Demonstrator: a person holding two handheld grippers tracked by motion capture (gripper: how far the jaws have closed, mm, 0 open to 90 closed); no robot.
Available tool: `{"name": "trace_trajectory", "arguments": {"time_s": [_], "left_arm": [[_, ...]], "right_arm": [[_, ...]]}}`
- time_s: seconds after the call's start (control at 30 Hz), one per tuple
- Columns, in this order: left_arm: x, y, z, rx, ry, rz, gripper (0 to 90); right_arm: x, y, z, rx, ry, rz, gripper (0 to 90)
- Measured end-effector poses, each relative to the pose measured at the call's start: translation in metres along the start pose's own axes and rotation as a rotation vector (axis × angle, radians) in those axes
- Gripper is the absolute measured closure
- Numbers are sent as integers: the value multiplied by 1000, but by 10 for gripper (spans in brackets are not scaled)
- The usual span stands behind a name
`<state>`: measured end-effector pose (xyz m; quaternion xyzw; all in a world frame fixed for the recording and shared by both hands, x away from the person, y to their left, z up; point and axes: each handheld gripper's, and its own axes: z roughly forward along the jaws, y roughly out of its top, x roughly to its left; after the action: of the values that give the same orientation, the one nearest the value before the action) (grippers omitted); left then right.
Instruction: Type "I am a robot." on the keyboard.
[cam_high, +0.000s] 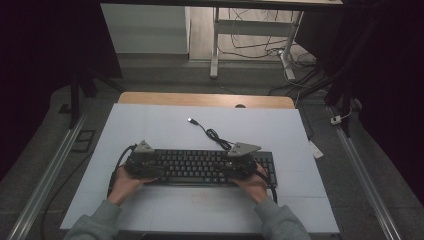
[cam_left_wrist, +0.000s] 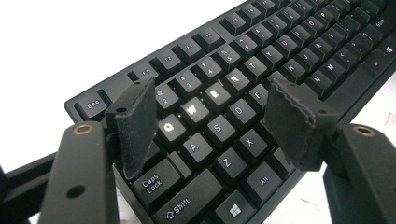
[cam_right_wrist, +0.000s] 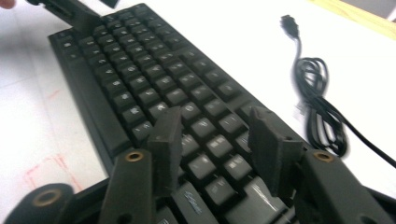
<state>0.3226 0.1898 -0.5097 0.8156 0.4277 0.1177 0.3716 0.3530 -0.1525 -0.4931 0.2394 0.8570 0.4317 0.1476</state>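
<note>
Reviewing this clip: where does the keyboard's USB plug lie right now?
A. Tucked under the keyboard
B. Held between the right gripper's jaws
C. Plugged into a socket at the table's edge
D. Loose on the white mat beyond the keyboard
D: in the high view the USB plug lies free on the white mat, beyond the keyboard, its cable coiled beside it, apart from the right gripper.

One overhead camera, two riding close on the grippers

The high view looks forward and down at the whole table (cam_high: 150, 120); both gripper views skim the keyboard (cam_high: 200, 167) near its front edge, sharing its keys.
</note>
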Motion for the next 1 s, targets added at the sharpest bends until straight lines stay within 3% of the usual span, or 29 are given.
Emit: {"name": "trace_trajectory", "arguments": {"time_s": [0.77,1.0], "left_arm": [[-1,-5,-4,-4,5,-5,340],[-5,-15,-13,-14,2,-16,341]], "right_arm": [[-28,-39,-51,-15,-69,52,471],[-32,-59,-72,2,-104,55,467]]}}
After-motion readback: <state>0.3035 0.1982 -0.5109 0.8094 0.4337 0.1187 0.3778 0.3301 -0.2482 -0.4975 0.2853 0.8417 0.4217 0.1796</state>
